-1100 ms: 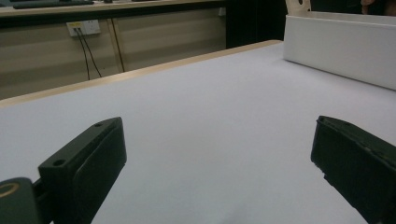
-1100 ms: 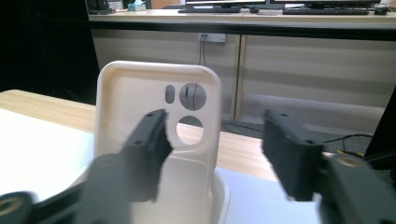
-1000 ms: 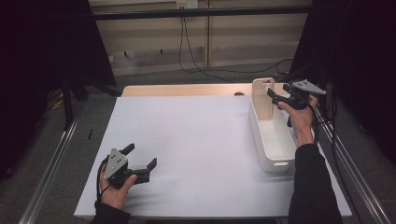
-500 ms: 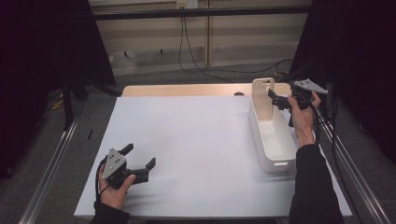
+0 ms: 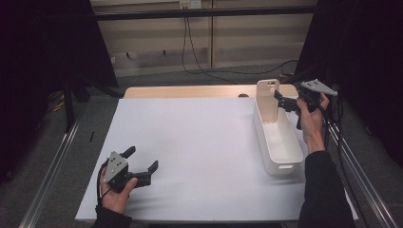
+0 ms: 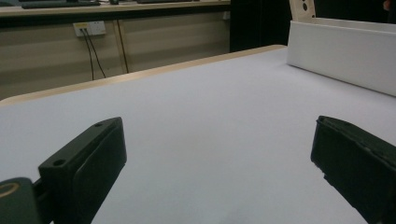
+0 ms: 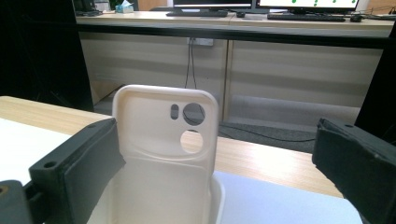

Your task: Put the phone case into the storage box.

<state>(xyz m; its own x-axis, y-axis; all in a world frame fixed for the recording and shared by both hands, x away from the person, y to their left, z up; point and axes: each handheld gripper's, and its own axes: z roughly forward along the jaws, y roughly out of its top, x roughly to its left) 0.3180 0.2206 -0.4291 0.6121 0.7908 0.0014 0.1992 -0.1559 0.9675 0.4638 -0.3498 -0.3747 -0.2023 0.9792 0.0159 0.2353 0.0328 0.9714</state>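
Nearest you, your left claw (image 5: 141,167) rests low on the white bench (image 5: 199,147), well to the left of the white bin (image 5: 278,142), jaws spread wide with nothing between them. In the left gripper view the bin's long wall (image 6: 341,51) lies far off to the right. The bin sits along the bench's right side. At its far end a cream phone case (image 5: 267,100) stands upright, leaning on the end wall. Your right claw (image 5: 281,100) hovers just right of the bin's far end, jaws wide apart and holding nothing. In the right gripper view the case (image 7: 166,154) stands close ahead, camera cutouts facing you.
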